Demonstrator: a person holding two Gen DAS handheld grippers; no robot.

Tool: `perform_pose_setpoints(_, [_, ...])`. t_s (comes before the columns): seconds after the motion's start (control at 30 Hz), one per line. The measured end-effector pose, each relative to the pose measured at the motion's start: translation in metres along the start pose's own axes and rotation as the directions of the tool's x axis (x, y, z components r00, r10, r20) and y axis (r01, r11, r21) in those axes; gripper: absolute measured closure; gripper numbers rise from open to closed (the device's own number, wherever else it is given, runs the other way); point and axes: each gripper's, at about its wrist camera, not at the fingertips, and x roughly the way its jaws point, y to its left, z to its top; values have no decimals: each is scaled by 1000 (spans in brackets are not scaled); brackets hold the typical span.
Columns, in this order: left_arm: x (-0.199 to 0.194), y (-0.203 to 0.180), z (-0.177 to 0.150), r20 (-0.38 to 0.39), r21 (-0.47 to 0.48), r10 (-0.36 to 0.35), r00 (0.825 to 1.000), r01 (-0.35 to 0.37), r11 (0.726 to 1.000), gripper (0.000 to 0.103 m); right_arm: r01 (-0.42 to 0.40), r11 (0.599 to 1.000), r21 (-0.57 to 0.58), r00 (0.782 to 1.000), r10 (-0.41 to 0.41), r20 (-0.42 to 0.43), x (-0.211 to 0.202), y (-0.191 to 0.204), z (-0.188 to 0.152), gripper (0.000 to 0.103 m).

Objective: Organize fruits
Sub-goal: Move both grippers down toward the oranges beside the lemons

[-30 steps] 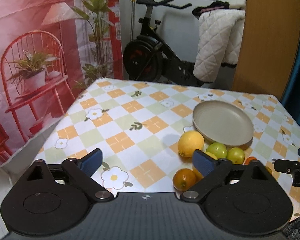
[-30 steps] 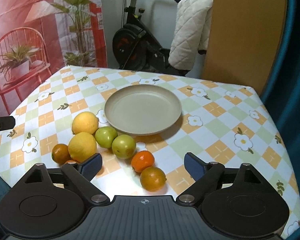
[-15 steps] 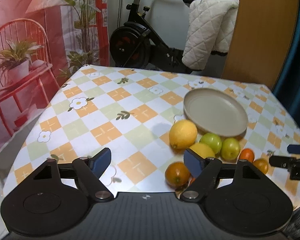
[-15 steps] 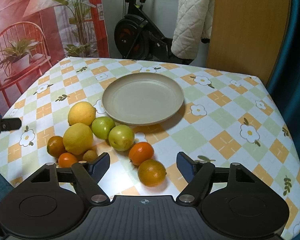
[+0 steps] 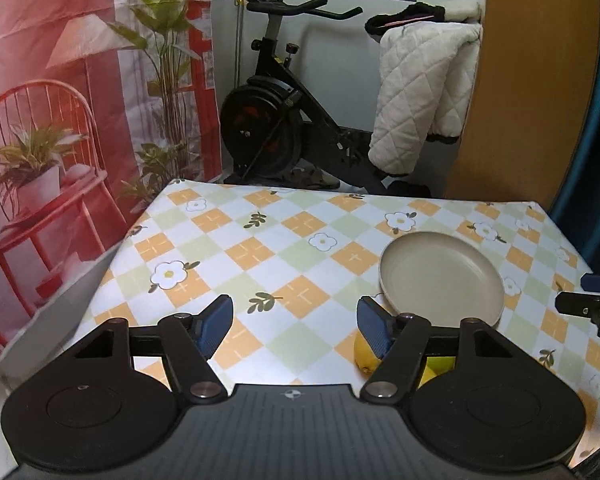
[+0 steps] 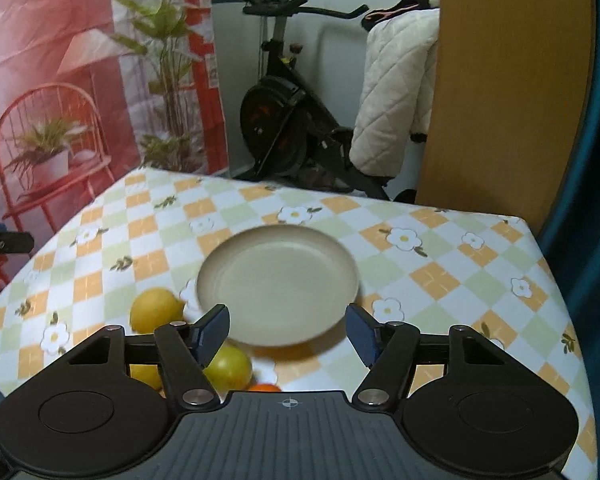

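Observation:
A beige plate (image 5: 440,276) (image 6: 278,284) sits empty on the checked tablecloth (image 5: 300,248). A yellow lemon (image 6: 154,310) lies left of it, and a green fruit (image 6: 230,366) and an orange (image 6: 264,387) peek out under the right gripper's body. In the left wrist view a lemon (image 5: 364,354) and a green fruit (image 5: 440,362) are partly hidden behind the right finger. My left gripper (image 5: 294,322) is open and empty above the table. My right gripper (image 6: 288,332) is open and empty, just above the plate's near rim.
An exercise bike (image 5: 284,120) and a white quilted blanket (image 5: 416,96) stand beyond the table's far edge. A wooden panel (image 6: 500,88) rises at the back right. A red printed backdrop (image 5: 48,120) hangs on the left.
Both grippers have tilted up and moved forward over the table, so most of the fruit has slipped under their bodies. The jaws stay open and nothing was picked up.

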Motion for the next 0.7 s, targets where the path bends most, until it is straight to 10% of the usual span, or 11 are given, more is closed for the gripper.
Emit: perform_pose_setpoints(0.7, [40,2,-57,-169,-114,-78,982,59,992,43,30,999,19,982,-26,-189,32,0,-67,51])
